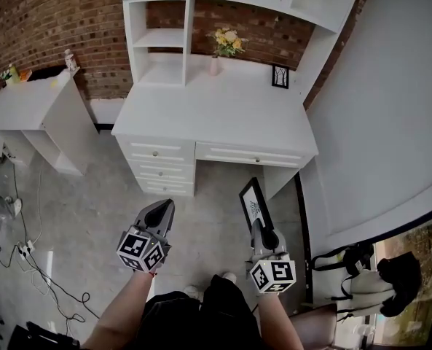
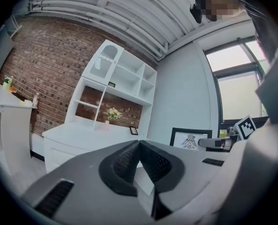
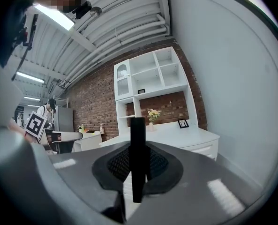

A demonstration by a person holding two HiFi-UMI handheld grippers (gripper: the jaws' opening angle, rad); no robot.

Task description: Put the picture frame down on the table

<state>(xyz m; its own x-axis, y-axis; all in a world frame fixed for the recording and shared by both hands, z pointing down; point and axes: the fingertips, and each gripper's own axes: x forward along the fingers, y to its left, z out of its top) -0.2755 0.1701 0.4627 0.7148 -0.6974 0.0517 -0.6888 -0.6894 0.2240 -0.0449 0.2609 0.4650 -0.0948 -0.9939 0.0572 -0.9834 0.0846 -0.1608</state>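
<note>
A black picture frame (image 1: 253,203) with a white print stands upright in my right gripper (image 1: 261,228), which is shut on its lower edge, in front of the white desk (image 1: 223,115). In the right gripper view the frame's thin black edge (image 3: 138,158) runs up between the two pads. My left gripper (image 1: 162,208) hangs level beside it to the left, shut with nothing in it; its tips (image 2: 139,143) meet. The left gripper view also shows the picture frame (image 2: 191,138) off to the right.
On the desk top, at the back, stand a small black frame (image 1: 280,76) and a vase of flowers (image 1: 226,44); a shelf unit (image 1: 157,42) rises over them. A low white side table (image 1: 33,102) is at left, cables (image 1: 33,257) on the floor, a backpack (image 1: 365,279) at right.
</note>
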